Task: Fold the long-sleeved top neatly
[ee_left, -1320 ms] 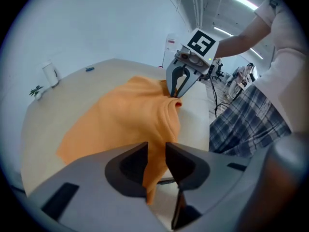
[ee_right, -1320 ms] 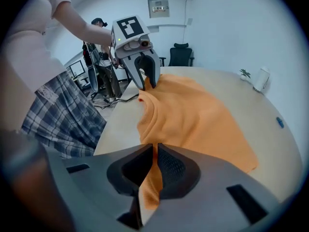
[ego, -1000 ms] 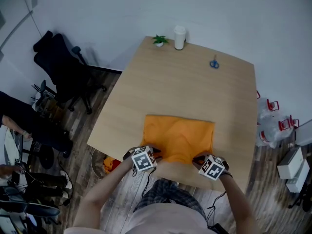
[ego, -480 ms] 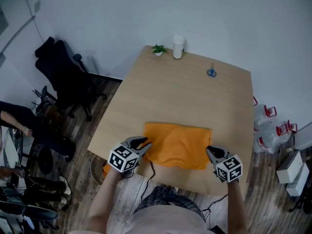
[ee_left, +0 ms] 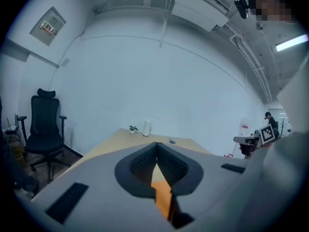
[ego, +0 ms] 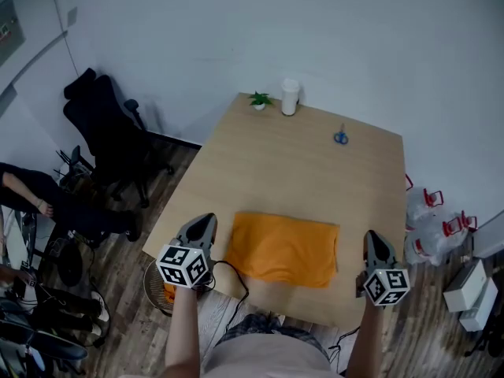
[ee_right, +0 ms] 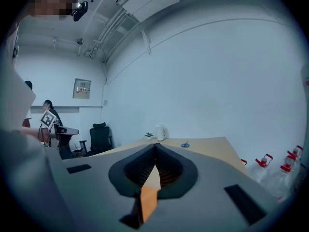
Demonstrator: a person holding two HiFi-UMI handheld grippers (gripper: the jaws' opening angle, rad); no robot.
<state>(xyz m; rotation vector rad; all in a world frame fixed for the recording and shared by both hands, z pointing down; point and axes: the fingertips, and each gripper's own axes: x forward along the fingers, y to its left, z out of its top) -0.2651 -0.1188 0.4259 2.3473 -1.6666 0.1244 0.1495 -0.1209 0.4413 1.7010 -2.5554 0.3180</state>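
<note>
The orange long-sleeved top (ego: 283, 249) lies folded into a flat rectangle near the front edge of the wooden table (ego: 315, 164). My left gripper (ego: 205, 220) hovers off the top's left side, raised above the table. Its jaws are closing, tips together, with nothing between them. My right gripper (ego: 372, 236) hovers off the top's right side, also closing with its tips together and nothing held. In the left gripper view the jaw tips meet (ee_left: 157, 143) and a strip of the top (ee_left: 163, 197) shows below them. The right gripper view shows the same, tips meeting (ee_right: 155, 144) over the orange cloth (ee_right: 148, 199).
Blue scissors (ego: 340, 137) lie at the far right of the table. A white cup (ego: 290, 97) and a small plant (ego: 259, 100) stand at the far edge. A black office chair (ego: 106, 132) is at the left, water bottles (ego: 429, 211) on the floor at the right.
Both grippers let go of the top's near edge, rose and swung outward to either side. They turned from pointing down to nearly level. The top now lies flat, folded.
</note>
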